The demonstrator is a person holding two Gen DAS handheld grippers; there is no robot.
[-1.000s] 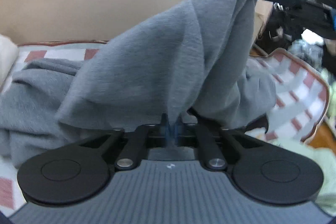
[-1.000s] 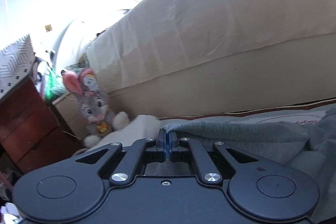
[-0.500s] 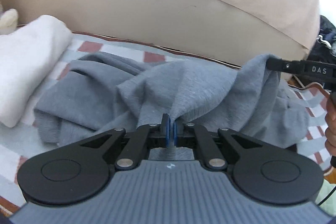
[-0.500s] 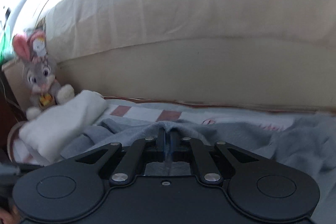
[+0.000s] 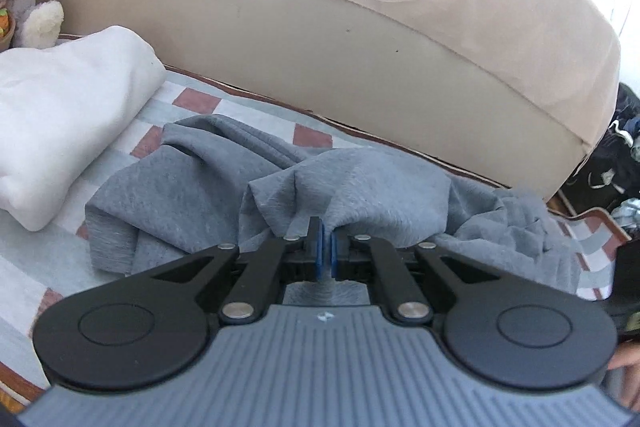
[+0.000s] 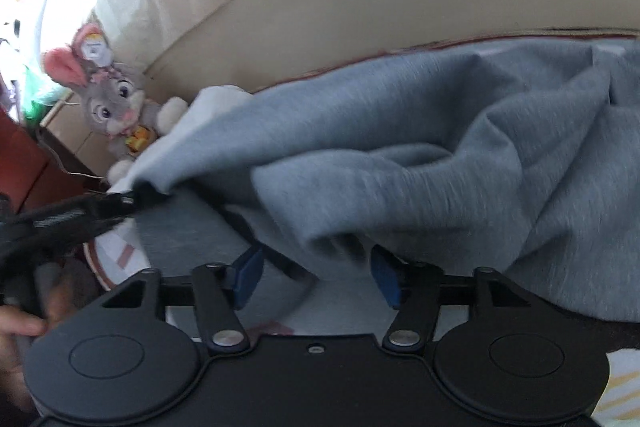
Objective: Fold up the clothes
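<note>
Left wrist view | left gripper [image 5: 325, 250] clamped on crumpled grey knit garment [image 5: 372, 183] | right gripper [image 6: 316, 277] jaws opening, garment fold between pads, unpressed

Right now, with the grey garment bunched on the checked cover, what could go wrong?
1. The right gripper is opening, and the grey garment hangs between its fingers untouched, so that edge may land crumpled.
2. Only the left gripper pinches the cloth, so pulling could drag the heap off the checked cover.
3. It could snag the folded white cloth alongside.
</note>
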